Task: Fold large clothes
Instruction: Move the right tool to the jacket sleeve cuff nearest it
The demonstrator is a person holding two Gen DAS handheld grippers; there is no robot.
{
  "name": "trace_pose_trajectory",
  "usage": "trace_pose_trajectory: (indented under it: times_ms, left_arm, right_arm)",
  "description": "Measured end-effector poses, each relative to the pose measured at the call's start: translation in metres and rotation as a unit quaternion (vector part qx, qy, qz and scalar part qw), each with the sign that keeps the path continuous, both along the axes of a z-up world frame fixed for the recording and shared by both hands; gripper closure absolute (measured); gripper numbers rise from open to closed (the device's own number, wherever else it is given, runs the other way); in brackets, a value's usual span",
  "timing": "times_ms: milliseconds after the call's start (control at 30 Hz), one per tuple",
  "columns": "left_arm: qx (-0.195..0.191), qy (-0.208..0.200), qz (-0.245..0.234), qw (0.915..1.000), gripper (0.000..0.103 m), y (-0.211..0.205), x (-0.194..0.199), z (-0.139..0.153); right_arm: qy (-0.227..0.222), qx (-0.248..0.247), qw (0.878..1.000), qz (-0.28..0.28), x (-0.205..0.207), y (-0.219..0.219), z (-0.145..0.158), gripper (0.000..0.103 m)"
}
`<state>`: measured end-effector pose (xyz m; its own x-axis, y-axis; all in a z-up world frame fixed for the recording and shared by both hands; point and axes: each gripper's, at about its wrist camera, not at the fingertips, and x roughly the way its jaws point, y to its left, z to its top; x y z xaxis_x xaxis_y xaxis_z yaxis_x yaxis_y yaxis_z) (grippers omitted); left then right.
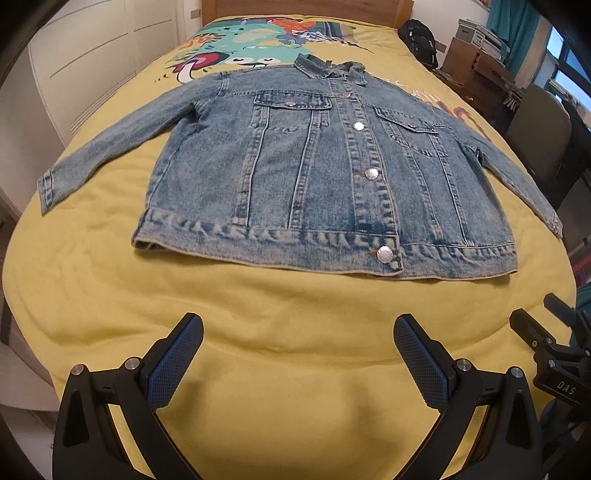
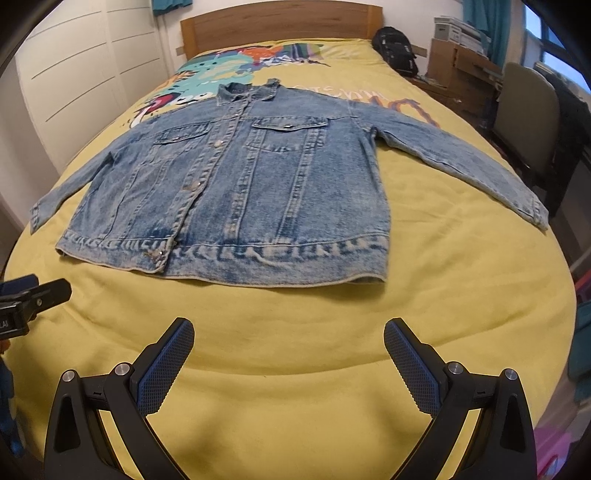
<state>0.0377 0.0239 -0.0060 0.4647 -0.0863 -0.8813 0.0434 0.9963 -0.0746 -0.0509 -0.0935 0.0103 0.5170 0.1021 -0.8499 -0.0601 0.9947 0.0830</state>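
A blue denim jacket (image 1: 314, 173) lies flat and buttoned, front up, on the yellow bed cover (image 1: 258, 332), collar toward the headboard, both sleeves spread outward. It also shows in the right wrist view (image 2: 236, 199). My left gripper (image 1: 298, 326) is open and empty, hovering above the bare cover short of the jacket's hem. My right gripper (image 2: 289, 330) is open and empty, also short of the hem, to the right of the left one. Part of the right gripper shows at the left wrist view's right edge (image 1: 546, 332).
The bed cover (image 2: 295, 325) has a colourful print near the wooden headboard (image 2: 280, 26). White cupboards (image 2: 81, 74) stand to the left. A black backpack (image 2: 395, 48), boxes and a chair (image 2: 528, 110) stand to the right of the bed.
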Motion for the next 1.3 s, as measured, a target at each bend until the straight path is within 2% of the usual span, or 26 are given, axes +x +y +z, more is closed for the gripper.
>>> trace_pose_trajectory:
  times_ms: [167, 433, 567, 667, 800, 1100, 1300]
  left_arm:
    - [0.003, -0.006, -0.023, 0.9997, 0.002, -0.006, 0.008, 0.009]
    - [0.032, -0.020, -0.056, 0.9977, 0.001, -0.020, 0.032, 0.027]
    - [0.038, -0.016, -0.036, 0.9985, 0.001, -0.018, 0.047, 0.026]
    - [0.035, -0.010, -0.030, 0.9989, 0.001, -0.016, 0.056, 0.026]
    - [0.050, -0.011, -0.020, 0.9985, 0.001, -0.013, 0.065, 0.029]
    - [0.073, -0.002, 0.000, 0.9973, 0.001, -0.011, 0.080, 0.034]
    - [0.083, 0.007, 0.010, 0.9964, 0.001, -0.014, 0.083, 0.030]
  right_arm:
    - [-0.006, 0.008, 1.000, -0.018, 0.013, -0.019, 0.005, 0.000]
    - [-0.021, 0.027, 0.996, -0.087, 0.040, -0.086, 0.019, 0.000]
    - [-0.019, 0.030, 0.991, -0.129, 0.050, -0.123, 0.015, 0.000]
    - [-0.010, 0.037, 0.986, -0.160, 0.056, -0.151, 0.005, 0.000]
    - [0.009, 0.049, 0.978, -0.202, 0.061, -0.187, -0.013, 0.000]
    - [0.028, 0.086, 0.960, -0.266, 0.067, -0.241, -0.036, 0.000]
    - [0.040, 0.105, 0.951, -0.288, 0.069, -0.265, -0.048, 0.000]
